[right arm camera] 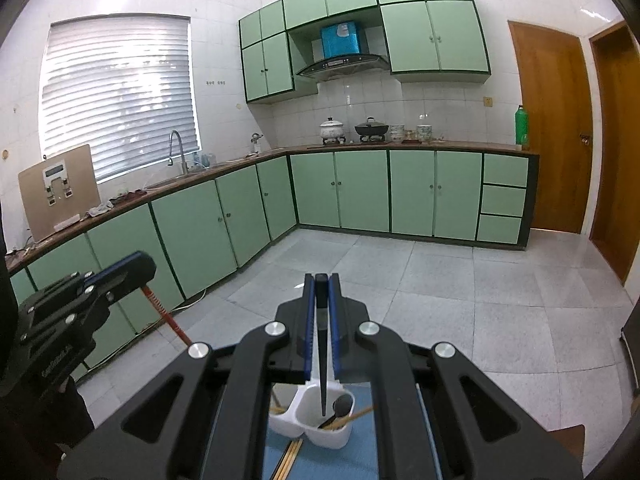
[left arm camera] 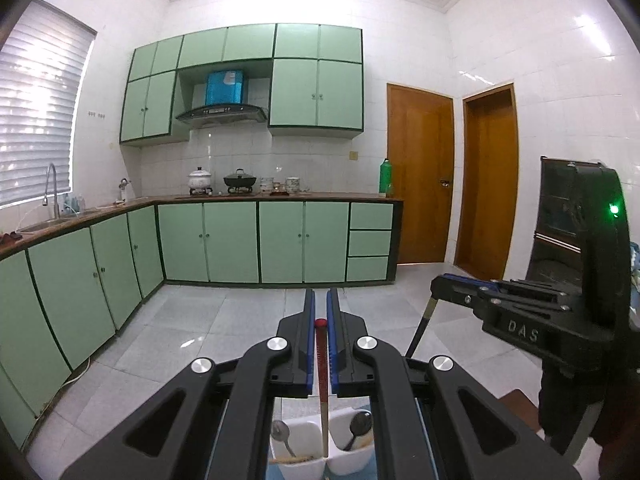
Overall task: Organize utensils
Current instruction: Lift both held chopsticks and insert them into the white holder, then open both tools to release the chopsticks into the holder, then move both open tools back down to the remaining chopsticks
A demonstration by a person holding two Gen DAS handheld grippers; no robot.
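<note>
The red chopstick (left arm camera: pixel 321 360) stood upright, gripped between the left gripper (left arm camera: pixel 321 300) fingers, its pale tip over the divider of the white holder (left arm camera: pixel 304 462); the right gripper (right arm camera: pixel 321 282) fingers were narrowed on a black chopstick (right arm camera: pixel 322 360) whose tip hung in the holder's nearer compartment. Only the left view showed a spoon (left arm camera: pixel 280 434) in each compartment, while only the right view showed loose wooden chopsticks (right arm camera: pixel 289 458) on the blue mat (right arm camera: pixel 360 456) by the holder. Open tiled floor (right arm camera: pixel 440 280) lay beyond.
</note>
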